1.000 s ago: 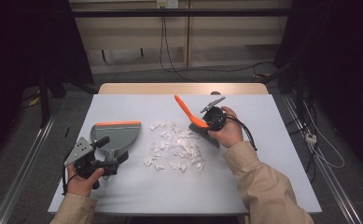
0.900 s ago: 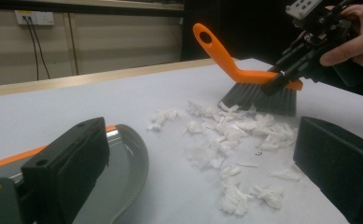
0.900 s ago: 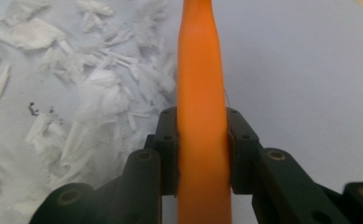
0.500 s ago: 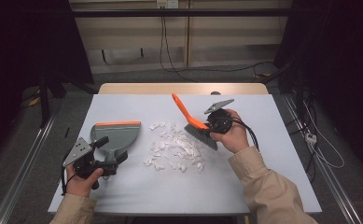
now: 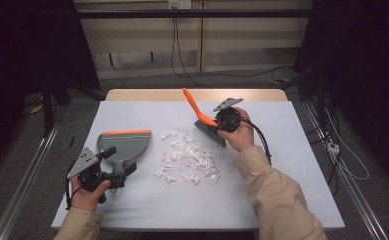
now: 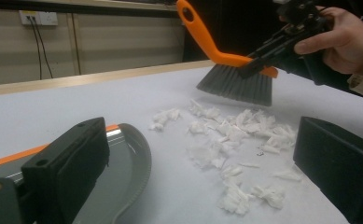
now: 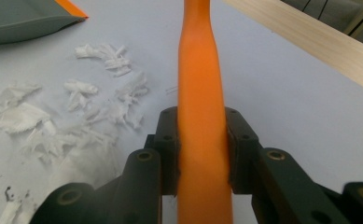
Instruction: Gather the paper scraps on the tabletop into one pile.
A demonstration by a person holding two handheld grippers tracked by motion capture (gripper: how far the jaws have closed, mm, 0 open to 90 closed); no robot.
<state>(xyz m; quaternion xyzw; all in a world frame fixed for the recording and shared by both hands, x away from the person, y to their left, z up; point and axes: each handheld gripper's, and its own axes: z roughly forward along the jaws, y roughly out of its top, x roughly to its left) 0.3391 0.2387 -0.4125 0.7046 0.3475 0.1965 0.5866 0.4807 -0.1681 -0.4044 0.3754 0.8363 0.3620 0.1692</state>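
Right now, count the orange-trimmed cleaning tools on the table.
2. The brush is clamped in the right gripper beyond the paper scraps; the dustpan lies left of them, by the left gripper.

We list 1 brush (image 5: 204, 121), orange handle, dark grey bristles. 1 grey dustpan (image 5: 123, 145), orange edge; white paper scraps (image 5: 189, 159).

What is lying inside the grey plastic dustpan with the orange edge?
The grey plastic dustpan looks bare inside; the white paper scraps lie beside it. The left gripper covers its handle end.
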